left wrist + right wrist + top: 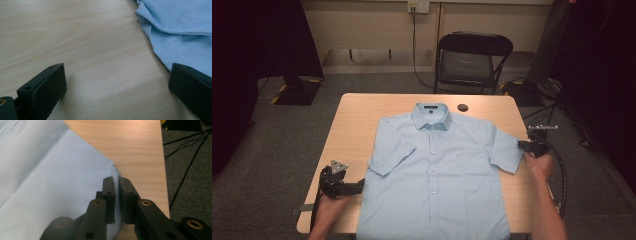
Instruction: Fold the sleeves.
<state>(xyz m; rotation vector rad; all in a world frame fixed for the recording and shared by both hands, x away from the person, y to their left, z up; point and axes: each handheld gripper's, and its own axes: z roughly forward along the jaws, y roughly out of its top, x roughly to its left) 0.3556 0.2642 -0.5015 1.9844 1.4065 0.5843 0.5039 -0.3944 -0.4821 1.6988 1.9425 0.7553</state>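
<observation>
Right now a light blue short-sleeved shirt [434, 170] lies flat, front up & buttoned, on the wooden counter [357, 120], collar toward the far edge, hem reaching the near edge. Small dark round object [462, 107] sits on the counter just past the collar, apart from it.

Right hand-held gripper [521, 145] is at the counter's right side, at the cuff end of the shirt's right-side sleeve [507, 150]. In the right gripper view its jaws stand together w/ the sleeve's edge [113, 173] pinched between them; fabric runs up into the narrow gap, so it's clamped on the sleeve. Person's right hand [539, 162] grips it from behind.

Left hand-held gripper [361, 186] rests low at the near left of the counter, just beside the shirt's side seam. Left gripper view: jaws wide apart, bare wood between them; one jaw lies at the shirt's edge [175, 50], can't tell if touching. Nothing held. Left hand [329, 205] holds its body.

Black folding chair [472, 60] stands beyond the counter.
</observation>
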